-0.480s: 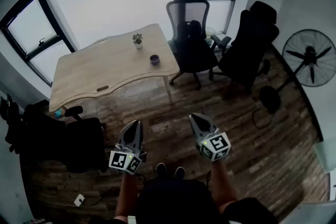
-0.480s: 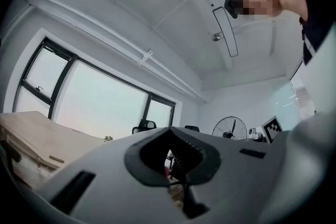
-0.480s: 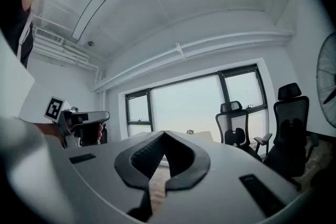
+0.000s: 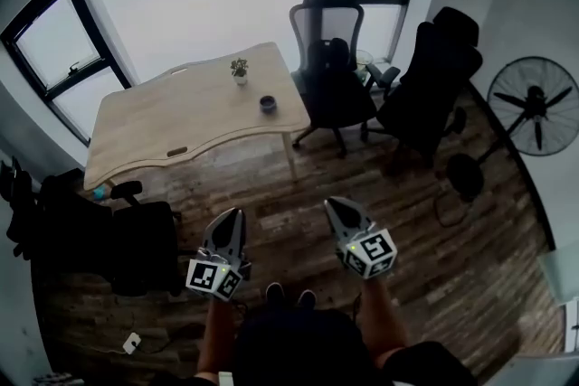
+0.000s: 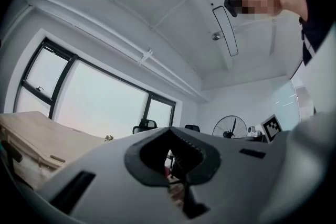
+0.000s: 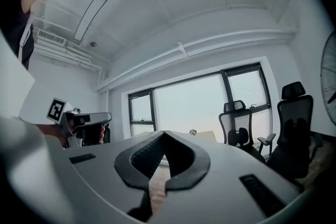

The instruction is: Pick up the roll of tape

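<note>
In the head view the roll of tape is a small dark ring lying near the right end of the light wooden table. It is far from both grippers. My left gripper and right gripper are held level over the wooden floor, close to the person's body. Their tips point toward the table. Both are shut with nothing between the jaws, as the left gripper view and the right gripper view show. The tape is not visible in either gripper view.
A small potted plant stands on the table behind the tape. Two black office chairs stand right of the table. A floor fan is at the far right, and another dark chair sits left of my left gripper.
</note>
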`<state>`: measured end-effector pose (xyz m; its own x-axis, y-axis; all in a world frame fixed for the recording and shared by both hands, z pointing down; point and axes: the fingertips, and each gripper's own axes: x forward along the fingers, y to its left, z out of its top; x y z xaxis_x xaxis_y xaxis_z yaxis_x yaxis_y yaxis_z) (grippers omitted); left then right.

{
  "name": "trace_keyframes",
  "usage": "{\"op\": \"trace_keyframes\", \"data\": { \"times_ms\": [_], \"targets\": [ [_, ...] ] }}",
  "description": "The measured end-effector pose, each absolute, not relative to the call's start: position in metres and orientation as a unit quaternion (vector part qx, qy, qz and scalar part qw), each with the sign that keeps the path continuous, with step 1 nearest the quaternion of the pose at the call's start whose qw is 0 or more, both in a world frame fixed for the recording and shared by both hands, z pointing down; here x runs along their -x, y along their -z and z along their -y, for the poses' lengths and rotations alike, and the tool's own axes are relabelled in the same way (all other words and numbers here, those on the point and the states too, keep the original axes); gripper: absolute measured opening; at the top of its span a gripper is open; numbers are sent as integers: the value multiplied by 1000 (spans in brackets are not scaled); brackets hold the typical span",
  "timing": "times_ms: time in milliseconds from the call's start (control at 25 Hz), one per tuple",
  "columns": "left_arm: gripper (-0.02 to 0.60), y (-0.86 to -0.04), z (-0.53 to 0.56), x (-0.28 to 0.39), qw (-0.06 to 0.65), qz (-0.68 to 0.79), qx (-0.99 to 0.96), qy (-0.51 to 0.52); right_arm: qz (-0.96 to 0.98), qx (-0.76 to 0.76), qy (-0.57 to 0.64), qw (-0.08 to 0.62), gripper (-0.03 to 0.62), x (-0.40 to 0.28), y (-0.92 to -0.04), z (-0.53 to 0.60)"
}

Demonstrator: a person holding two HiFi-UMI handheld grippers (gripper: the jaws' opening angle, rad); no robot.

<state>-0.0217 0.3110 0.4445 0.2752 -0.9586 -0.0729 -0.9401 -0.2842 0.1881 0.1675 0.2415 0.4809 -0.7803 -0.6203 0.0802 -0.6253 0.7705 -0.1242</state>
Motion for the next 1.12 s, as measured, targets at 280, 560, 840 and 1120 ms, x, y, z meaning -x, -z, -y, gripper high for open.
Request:
{"op": "trace_keyframes", "data": {
  "times_ms": [280, 560, 840, 1120],
  "targets": [
    [5, -450, -313, 17, 49, 597, -797, 78, 943, -320, -86, -12, 6, -171, -477, -242],
    [5, -456, -294, 30, 46, 609, -788, 79, 948, -316, -46, 22, 6, -164, -485, -227],
    [5, -455, -252, 37, 28, 602, -794, 80, 946, -324, -23, 15, 6, -153, -481, -184],
    [5, -456, -202, 60, 25, 604, -792, 85, 943, -331, -19, 13, 6, -135, -481, -134]
  ]
}}
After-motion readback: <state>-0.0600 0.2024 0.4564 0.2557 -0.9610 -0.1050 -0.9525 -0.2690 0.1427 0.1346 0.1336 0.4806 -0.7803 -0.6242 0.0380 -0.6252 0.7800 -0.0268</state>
